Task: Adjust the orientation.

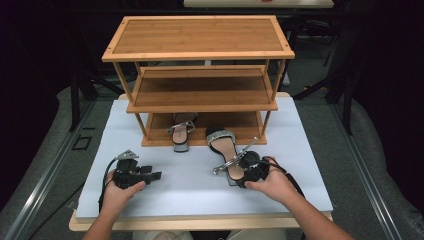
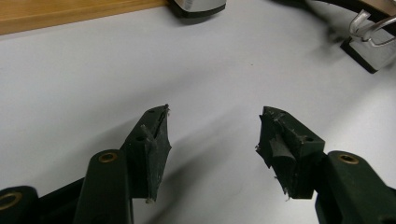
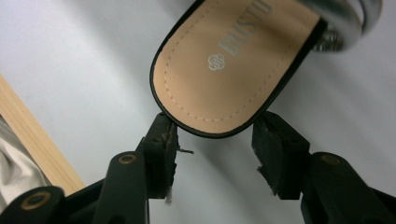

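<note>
A sandal (image 1: pixel 225 150) with a tan insole (image 3: pixel 224 60), a silver toe band and a block heel lies on the white table top, toe toward the shoe rack. My right gripper (image 1: pixel 245 172) is at its heel end. In the right gripper view the jaws of my right gripper (image 3: pixel 212 123) press on both sides of the heel, partly under the sole's rim. A second matching sandal (image 1: pixel 181 132) rests on the rack's bottom shelf with its heel (image 2: pixel 198 5) sticking out. At the table's front left my left gripper (image 1: pixel 155 175) (image 2: pixel 214 112) is open over bare table, with nothing between its jaws.
The bamboo shoe rack (image 1: pixel 200 95) has three shelves and stands at the back of the white table (image 1: pixel 190 195). Its base edge (image 2: pixel 70 16) runs along the far side. The table's wooden front edge (image 3: pixel 42 158) lies close behind my right hand.
</note>
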`<move>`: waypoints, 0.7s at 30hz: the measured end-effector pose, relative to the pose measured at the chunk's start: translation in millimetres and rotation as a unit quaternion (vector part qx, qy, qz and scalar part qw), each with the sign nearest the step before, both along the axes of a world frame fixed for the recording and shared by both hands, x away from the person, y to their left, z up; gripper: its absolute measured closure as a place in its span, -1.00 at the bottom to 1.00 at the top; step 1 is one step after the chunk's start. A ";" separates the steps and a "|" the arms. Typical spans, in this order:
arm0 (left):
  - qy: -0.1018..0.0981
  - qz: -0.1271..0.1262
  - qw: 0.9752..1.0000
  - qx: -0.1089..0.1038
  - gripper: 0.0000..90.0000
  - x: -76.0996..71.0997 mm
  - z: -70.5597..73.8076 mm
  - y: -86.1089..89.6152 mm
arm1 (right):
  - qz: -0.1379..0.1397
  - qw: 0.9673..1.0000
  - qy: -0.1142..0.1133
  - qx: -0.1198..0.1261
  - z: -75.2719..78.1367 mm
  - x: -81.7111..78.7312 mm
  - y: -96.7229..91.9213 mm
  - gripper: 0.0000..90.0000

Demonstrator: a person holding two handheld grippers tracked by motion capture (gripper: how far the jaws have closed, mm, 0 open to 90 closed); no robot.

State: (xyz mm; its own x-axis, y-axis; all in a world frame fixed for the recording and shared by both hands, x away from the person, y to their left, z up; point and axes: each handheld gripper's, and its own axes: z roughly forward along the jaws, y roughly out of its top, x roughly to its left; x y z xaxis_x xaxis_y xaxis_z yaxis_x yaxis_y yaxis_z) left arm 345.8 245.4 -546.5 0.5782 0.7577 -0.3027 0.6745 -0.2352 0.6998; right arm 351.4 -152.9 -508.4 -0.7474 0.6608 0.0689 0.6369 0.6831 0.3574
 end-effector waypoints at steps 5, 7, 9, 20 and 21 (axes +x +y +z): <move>-0.001 -0.001 1.000 0.001 -0.06 -0.4 0.5 0.4 | -0.009 1.000 -0.028 0.010 -6.8 -1.2 12.1 -0.23; -0.001 -0.001 1.000 0.000 -0.06 -0.4 0.6 0.6 | -0.012 0.999 -0.020 0.028 -13.0 2.5 9.8 -0.29; 0.001 -0.001 1.000 0.001 -0.06 0.0 0.2 0.9 | 0.000 0.999 -0.022 0.034 -16.5 4.8 7.6 -0.33; 0.000 0.000 1.000 -0.001 -0.06 0.5 -0.6 0.3 | 0.028 0.996 -0.042 0.077 -23.6 7.2 10.7 -0.41; 0.001 0.000 1.000 0.001 -0.06 0.6 -0.5 0.6 | 0.026 0.996 -0.041 0.068 -23.2 7.4 12.2 -0.42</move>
State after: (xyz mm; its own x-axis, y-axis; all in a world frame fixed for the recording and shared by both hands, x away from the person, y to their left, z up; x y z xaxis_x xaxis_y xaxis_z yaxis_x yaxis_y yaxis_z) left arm 346.4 246.0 -547.1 0.5776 0.7579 -0.3034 0.6763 -0.2361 0.6978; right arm 358.8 -140.7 -531.6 -0.7871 0.6099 0.0924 0.5668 0.6558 0.4986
